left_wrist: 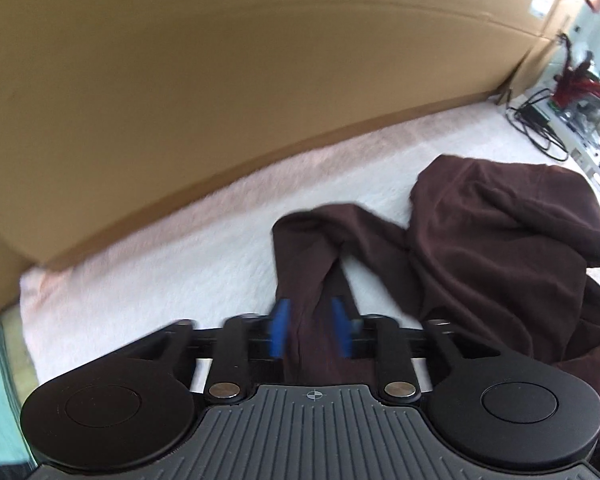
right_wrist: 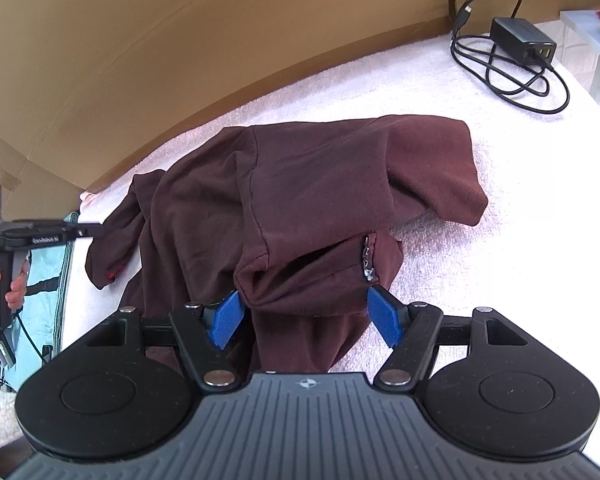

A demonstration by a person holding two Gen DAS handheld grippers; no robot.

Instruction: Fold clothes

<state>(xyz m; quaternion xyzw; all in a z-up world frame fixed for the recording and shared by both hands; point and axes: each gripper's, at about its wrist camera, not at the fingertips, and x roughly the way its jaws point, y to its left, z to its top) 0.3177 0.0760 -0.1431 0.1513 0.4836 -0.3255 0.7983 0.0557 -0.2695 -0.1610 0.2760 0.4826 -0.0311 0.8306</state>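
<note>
Maroon garment (right_wrist: 312, 200): soft matt knit cloth. White blanket (right_wrist: 440, 92): fuzzy pile. Far cardboard wall (left_wrist: 220, 80): matt paper. Right gripper (right_wrist: 308, 312): matt black plastic, ribbed blue pads (right_wrist: 226, 316), metal pivots.

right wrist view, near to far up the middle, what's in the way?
Right gripper, jaws open with cloth between them → crumpled maroon garment → bare white towel-like cover → cardboard wall.

Right gripper (right_wrist: 306, 314) jaws apart around bunched maroon garment (right_wrist: 300, 196) on white towel (right_wrist: 500, 280), black charger (right_wrist: 524, 42) at 1 o'clock, cardboard (right_wrist: 180, 60) at 11 o'clock
</note>
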